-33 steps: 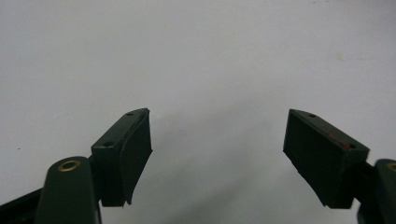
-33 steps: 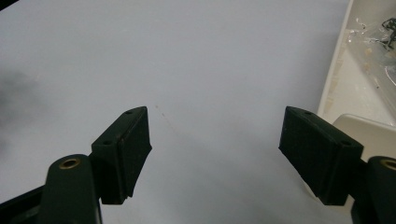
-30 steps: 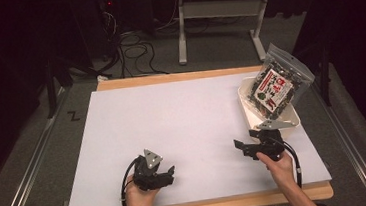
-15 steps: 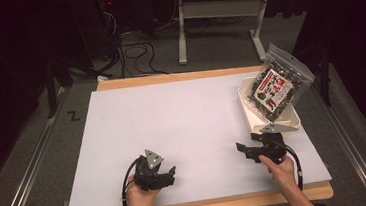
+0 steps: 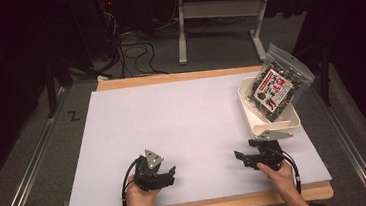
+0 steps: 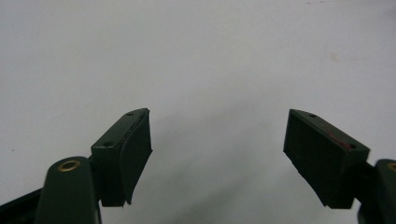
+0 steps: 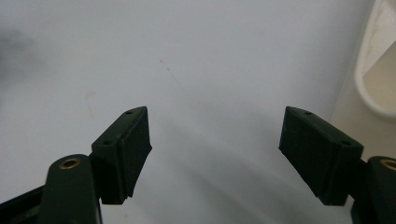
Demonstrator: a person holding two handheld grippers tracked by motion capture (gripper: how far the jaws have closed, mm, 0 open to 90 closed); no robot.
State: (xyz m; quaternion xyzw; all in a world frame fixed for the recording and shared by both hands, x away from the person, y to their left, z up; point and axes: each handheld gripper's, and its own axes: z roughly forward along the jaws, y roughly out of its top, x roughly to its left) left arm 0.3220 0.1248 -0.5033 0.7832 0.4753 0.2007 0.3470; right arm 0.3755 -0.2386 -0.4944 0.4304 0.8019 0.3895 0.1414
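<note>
Both the left hand-held gripper (image 5: 169,173) and right hand-held gripper (image 5: 241,158) rest released on the table (image 5: 182,113); the right sits near the white tray (image 5: 253,122) holding a snack bag (image 5: 277,87).

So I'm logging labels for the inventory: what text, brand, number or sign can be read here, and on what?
"Z": dark mark on the grey floor left of the table.
Red and white label on the clear bag standing in the white tray: print too small and blurred to read.
</note>
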